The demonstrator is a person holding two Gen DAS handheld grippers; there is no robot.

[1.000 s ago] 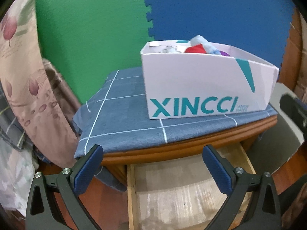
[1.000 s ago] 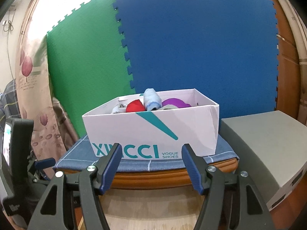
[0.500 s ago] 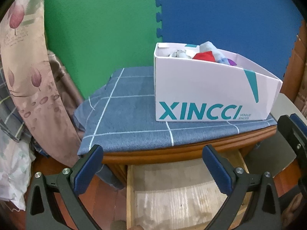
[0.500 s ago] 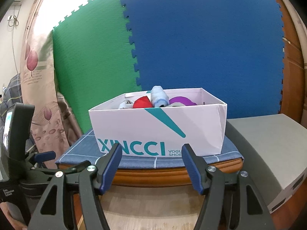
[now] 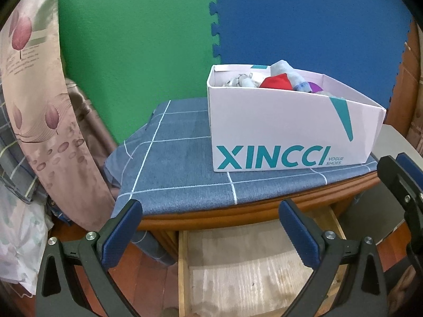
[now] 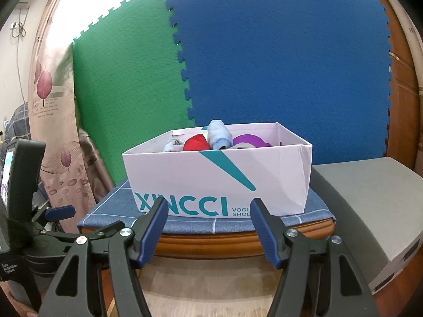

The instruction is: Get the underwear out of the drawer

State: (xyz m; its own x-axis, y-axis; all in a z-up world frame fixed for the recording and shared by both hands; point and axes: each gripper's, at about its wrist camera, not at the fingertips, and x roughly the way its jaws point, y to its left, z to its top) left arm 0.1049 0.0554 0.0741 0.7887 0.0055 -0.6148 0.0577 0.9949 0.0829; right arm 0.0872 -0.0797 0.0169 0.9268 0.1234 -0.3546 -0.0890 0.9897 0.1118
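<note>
A wooden drawer [image 5: 182, 272] is pulled out under the cabinet top; the part of its floor that shows is bare. On the blue checked cloth [image 5: 171, 163] stands a white XINCCI shoe box [image 5: 277, 132] holding rolled underwear: a red piece [image 5: 277, 82], a light blue one [image 5: 288, 75] and a purple one [image 6: 249, 140]. My left gripper [image 5: 210, 218] hangs open above the drawer's front, nothing between its fingers. My right gripper [image 6: 208, 218] is open too, in front of the cabinet edge and below the box [image 6: 219, 179]. The right gripper's body also shows at the left wrist view's right edge.
Green and blue foam mats [image 6: 264, 66] cover the wall behind. A floral curtain [image 5: 39, 119] and bedding hang at the left. A grey box [image 6: 370, 198] sits right of the cabinet. The left gripper's body [image 6: 21, 185] shows at the right wrist view's left.
The left wrist view has swung a little, so the box and cabinet sit further right and the right gripper's body shows more at its right edge. Both grippers stay open.
</note>
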